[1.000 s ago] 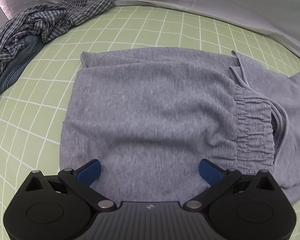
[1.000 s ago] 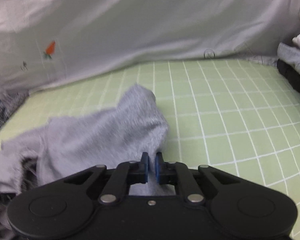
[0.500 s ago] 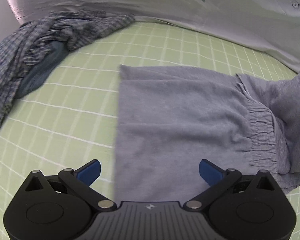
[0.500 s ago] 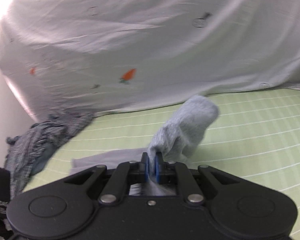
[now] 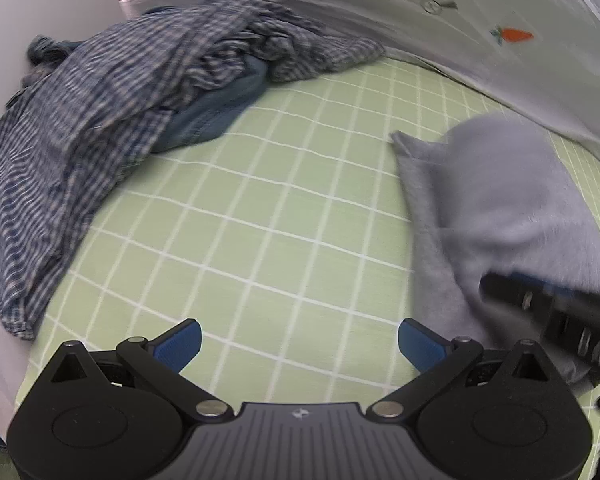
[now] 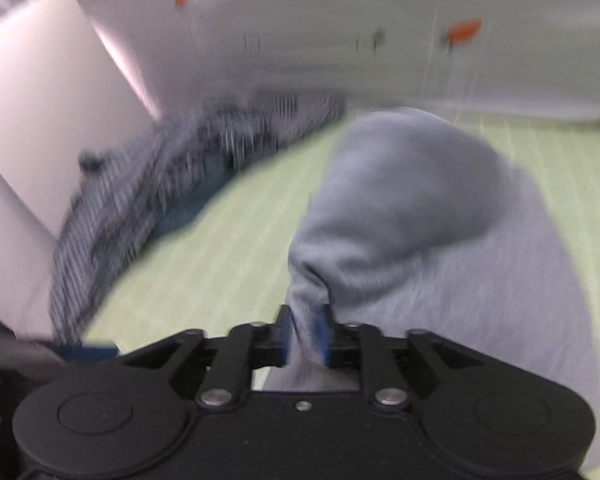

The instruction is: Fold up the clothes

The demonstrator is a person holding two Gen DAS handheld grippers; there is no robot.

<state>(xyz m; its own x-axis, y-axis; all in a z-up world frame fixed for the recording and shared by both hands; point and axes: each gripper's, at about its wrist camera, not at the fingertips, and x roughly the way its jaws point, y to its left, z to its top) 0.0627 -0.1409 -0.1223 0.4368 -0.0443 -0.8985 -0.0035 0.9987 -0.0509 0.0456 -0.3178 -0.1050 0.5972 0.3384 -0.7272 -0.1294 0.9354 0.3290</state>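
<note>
On the green checked sheet, your grey sweatpants lay at the right of the left wrist view, soft fleece with a straight left edge and one pointed corner toward the back. Part of the cloth was lifted off the sheet into a rounded, bulging hump, blurred in both views. Your right tool had its blue pads clamped on a gathered pinch of that fabric, which puckered into tight creases at the pads and ballooned out beyond them; the rest of the sweatpants spread flat to the right under the raised fold. From the left wrist view that same tool showed as a dark, blurred bar lying across the lower right of the grey cloth.

Your left tool had its pads wide apart with nothing between them, above bare sheet just left of the sweatpants' edge and not touching them.

Well apart at the far left sat a crumpled plaid shirt heaped over a piece of blue denim. Behind everything hung a white cloth printed with a small orange carrot.
</note>
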